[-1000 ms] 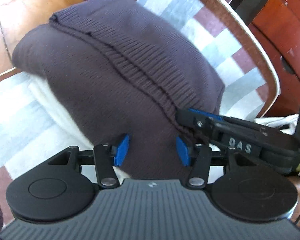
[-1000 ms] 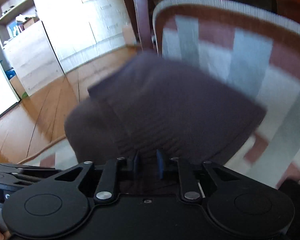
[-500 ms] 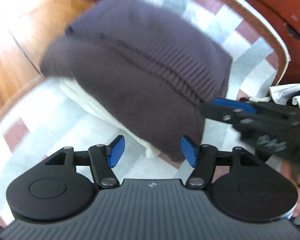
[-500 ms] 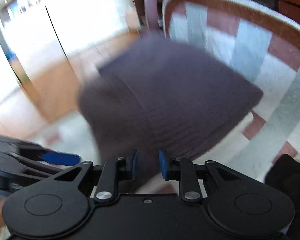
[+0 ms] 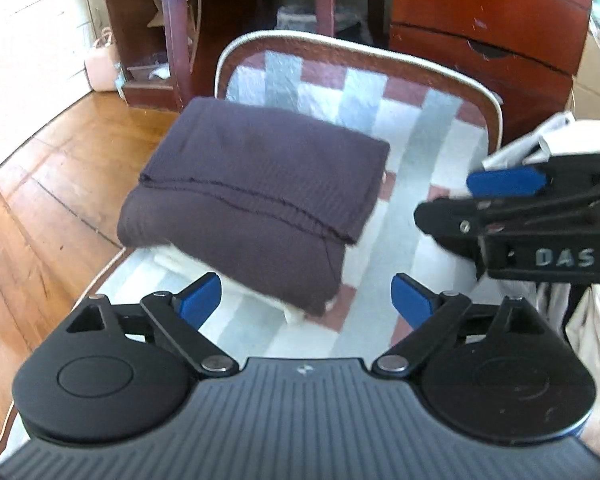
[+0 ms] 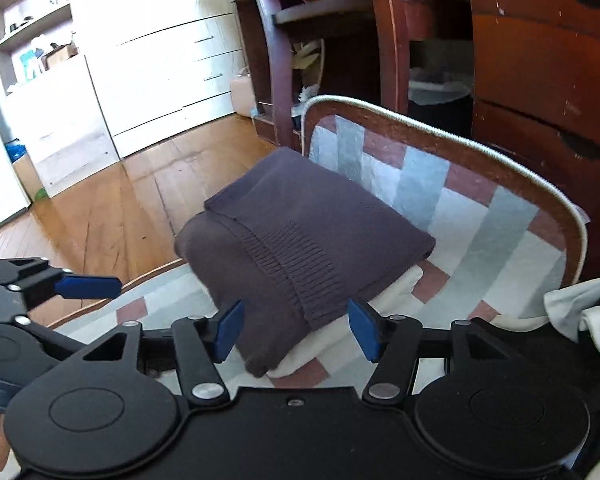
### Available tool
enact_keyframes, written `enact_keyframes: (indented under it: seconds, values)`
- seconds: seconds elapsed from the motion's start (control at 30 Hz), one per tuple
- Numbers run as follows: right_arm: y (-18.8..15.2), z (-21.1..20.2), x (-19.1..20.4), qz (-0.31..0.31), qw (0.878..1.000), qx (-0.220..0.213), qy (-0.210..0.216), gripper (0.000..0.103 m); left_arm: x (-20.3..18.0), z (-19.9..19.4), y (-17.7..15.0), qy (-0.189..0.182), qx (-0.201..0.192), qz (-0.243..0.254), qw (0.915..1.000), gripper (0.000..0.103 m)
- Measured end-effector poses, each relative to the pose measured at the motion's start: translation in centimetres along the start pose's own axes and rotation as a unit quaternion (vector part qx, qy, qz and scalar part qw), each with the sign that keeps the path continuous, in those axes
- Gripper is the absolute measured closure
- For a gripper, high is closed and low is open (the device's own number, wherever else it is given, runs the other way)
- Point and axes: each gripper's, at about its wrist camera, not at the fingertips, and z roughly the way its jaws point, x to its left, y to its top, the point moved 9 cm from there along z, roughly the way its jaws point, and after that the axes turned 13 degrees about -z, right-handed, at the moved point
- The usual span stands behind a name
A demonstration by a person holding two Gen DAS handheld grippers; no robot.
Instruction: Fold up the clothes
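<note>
— Where is the light coming from?
— Daylight floods from the left, blowing out the white drawers [image 6: 168, 76] and putting glare on the wooden floor [image 5: 40, 196].
— Sharpness?
— The dark folded sweater [image 5: 256, 196] is slightly soft; fisheye bends straight lines at the frame edges, and the dark wooden furniture [image 6: 540, 60] sits in shadow.

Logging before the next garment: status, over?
Left gripper open, empty. Right gripper open, empty. Dark sweater folded, resting on white garment on checked mat. Nothing blocking.
</note>
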Motion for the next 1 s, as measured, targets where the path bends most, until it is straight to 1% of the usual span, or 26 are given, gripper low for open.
enact_keyframes:
  seconds: [0.1, 0.17, 0.23, 0.33, 0.43, 0.5, 0.53, 0.57, 0.63, 0.7, 0.83, 1.0]
  values:
    - [-0.2, -1.8, 0.4, -0.008, 1.000, -0.003, -0.002, 0.040, -0.4, -0.5, -0.6, 0.003, 0.010, 0.001, 0.9999, 0.010]
    - [-0.2, -2.5, 0.2, -0.010, 1.000, 0.002, -0.012, 0.039, -0.6, -1.0, -0.9, 0.002, 0.011, -0.002, 0.9999, 0.009]
    - [-0.5, -2.8, -0.3, -0.009, 0.999, 0.018, -0.026, 0.036, -0.7, -1.3, -1.1, 0.003, 0.016, -0.006, 0.9999, 0.007]
    - [-1.2, -3.0, -1.0, -0.002, 0.998, 0.046, -0.042, 0.036, -0.9, -1.5, -1.6, 0.012, 0.027, -0.007, 0.9995, 0.006]
    - [-1.7, -3.2, -1.1, -0.005, 0.997, 0.054, -0.051, 0.031, -1.3, -2.0, -1.9, 0.017, 0.033, -0.001, 0.9993, 0.006]
    - [-1.8, -3.2, -1.2, -0.010, 0.997, 0.054, -0.058, 0.024, -1.6, -2.5, -2.1, 0.021, 0.034, 0.005, 0.9992, 0.006]
    - [-1.8, -3.3, -1.2, -0.011, 0.997, 0.052, -0.063, 0.021, -1.7, -2.6, -2.3, 0.021, 0.035, 0.011, 0.9991, 0.004]
    - [-1.7, -3.5, -1.2, -0.012, 0.996, 0.049, -0.068, 0.021, -1.7, -2.7, -2.5, 0.022, 0.035, 0.016, 0.9990, 0.003]
    - [-1.6, -3.7, -1.2, -0.014, 0.996, 0.047, -0.077, 0.020, -1.6, -2.7, -2.9, 0.017, 0.049, 0.014, 0.9986, 0.003]
    - [-1.6, -3.9, -1.1, -0.015, 0.996, 0.048, -0.080, 0.020, -1.3, -2.6, -2.9, 0.010, 0.060, -0.001, 0.9982, 0.003]
    - [-1.5, -4.0, -1.0, -0.009, 0.995, 0.055, -0.080, 0.016, -0.4, -2.9, -2.5, 0.021, 0.052, -0.020, 0.9982, 0.002]
    - [-1.9, -3.7, -0.6, -0.018, 0.993, 0.071, -0.092, 0.016, -0.4, -3.0, -2.9, 0.021, 0.054, -0.015, 0.9982, 0.003]
